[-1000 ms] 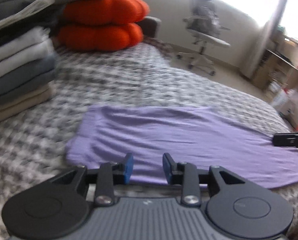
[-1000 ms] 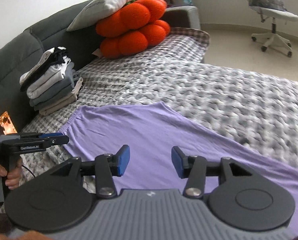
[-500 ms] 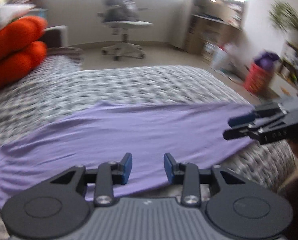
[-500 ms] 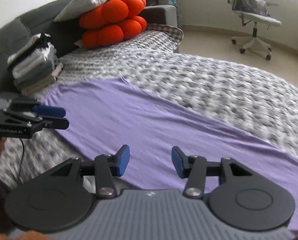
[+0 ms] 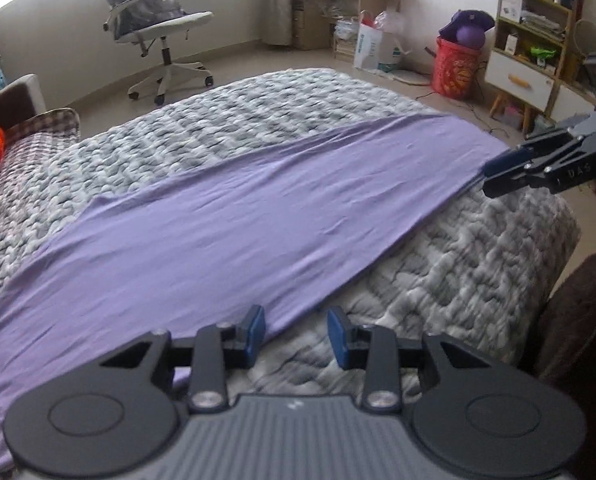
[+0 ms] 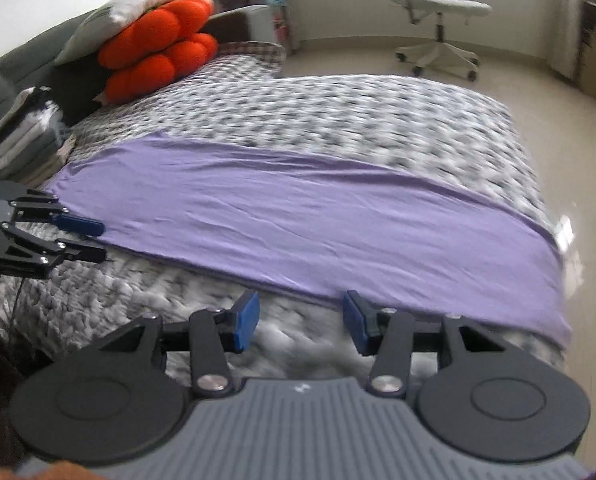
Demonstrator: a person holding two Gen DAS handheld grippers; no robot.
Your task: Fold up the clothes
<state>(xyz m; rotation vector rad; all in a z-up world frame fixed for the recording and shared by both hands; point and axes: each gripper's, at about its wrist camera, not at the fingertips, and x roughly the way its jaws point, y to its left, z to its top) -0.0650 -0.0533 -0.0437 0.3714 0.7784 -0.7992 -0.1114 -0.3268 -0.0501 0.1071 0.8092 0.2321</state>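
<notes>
Left wrist view: purple garment (image 5: 225, 232) laid flat as a long band on knitted blanket (image 5: 257, 120); folded stack (image 6: 25, 140) beyond it. Left gripper (image 5: 295, 336) and right gripper (image 6: 300, 322) parted, empty, at its near edge. Further folds judged outstanding.

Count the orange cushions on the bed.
2 orange cushions, stacked at the head of the bed under a grey pillow: upper orange cushion, lower orange cushion. The left wrist view shows only an edge; more could be hidden.

Both wrist views face each other across the bed (image 5: 478, 240).
</notes>
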